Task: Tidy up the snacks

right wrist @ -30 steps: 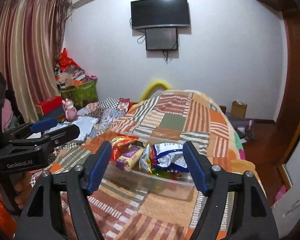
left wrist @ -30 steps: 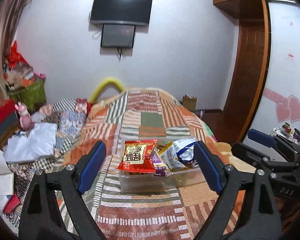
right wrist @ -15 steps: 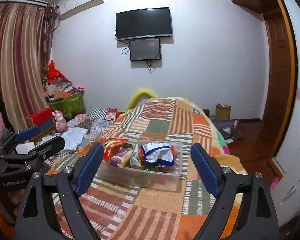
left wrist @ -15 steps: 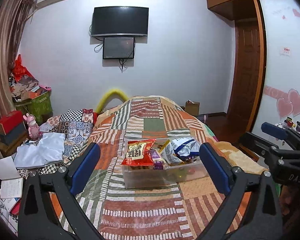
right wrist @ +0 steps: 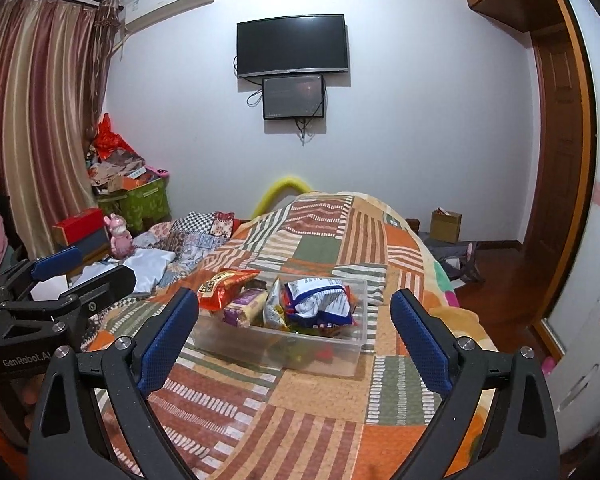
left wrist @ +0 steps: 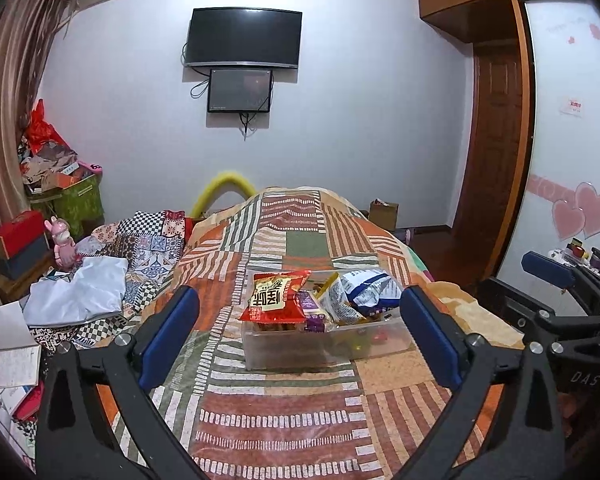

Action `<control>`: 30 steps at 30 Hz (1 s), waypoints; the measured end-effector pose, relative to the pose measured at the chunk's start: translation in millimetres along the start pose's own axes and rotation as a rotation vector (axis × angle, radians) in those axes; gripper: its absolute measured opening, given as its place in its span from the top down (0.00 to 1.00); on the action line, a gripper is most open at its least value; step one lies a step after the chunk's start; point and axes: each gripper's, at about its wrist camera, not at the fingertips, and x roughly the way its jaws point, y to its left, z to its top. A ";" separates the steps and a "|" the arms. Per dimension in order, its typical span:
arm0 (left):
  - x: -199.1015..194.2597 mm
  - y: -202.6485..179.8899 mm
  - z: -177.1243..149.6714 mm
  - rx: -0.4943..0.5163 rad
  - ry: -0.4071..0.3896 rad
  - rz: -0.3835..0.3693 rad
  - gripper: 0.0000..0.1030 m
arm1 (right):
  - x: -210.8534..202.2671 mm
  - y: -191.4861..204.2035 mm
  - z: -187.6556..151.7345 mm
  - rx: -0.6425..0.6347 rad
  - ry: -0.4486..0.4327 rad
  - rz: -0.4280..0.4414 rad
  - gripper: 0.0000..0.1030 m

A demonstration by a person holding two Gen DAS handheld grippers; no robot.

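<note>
Clear plastic forms the storage bin point(left wrist: 328, 346) that sits on the patchwork bedspread point(left wrist: 284, 412), a little way ahead of both tools. It is heaped with snack packets: a red bag point(left wrist: 276, 296) leans over its left rim, a blue-and-white bag point(left wrist: 370, 294) rides high on the right, and a purple-and-yellow pack point(right wrist: 246, 306) is wedged between them. The left gripper point(left wrist: 300, 336) hangs wide apart and holds nothing, its blue pads framing the bin from short of it. The right gripper point(right wrist: 294, 338) is likewise spread wide and empty, just to the right of its partner.

The bags look light, puffy and slippery, so a pinch on a loose corner could slide off or drag a neighbour out with it. The red bag seems to rest partly past the rim and may tip onto the bedspread if nudged. The soft bed gives under pressure, so pushing down could tilt the bin. With the two tools this near each other, they could also collide.
</note>
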 end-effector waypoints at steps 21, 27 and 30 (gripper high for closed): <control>0.1 2.6 -1.4 -0.006 0.000 0.001 0.01 | -6.8 -1.2 1.3 0.008 -0.022 -0.009 0.07; 0.1 2.0 -1.9 -0.006 0.000 -0.001 0.01 | -7.0 -2.3 1.7 0.012 -0.026 -0.011 0.07; -0.1 1.7 -1.9 -0.005 0.000 -0.002 0.01 | -7.3 -3.1 1.7 0.014 -0.026 -0.011 0.07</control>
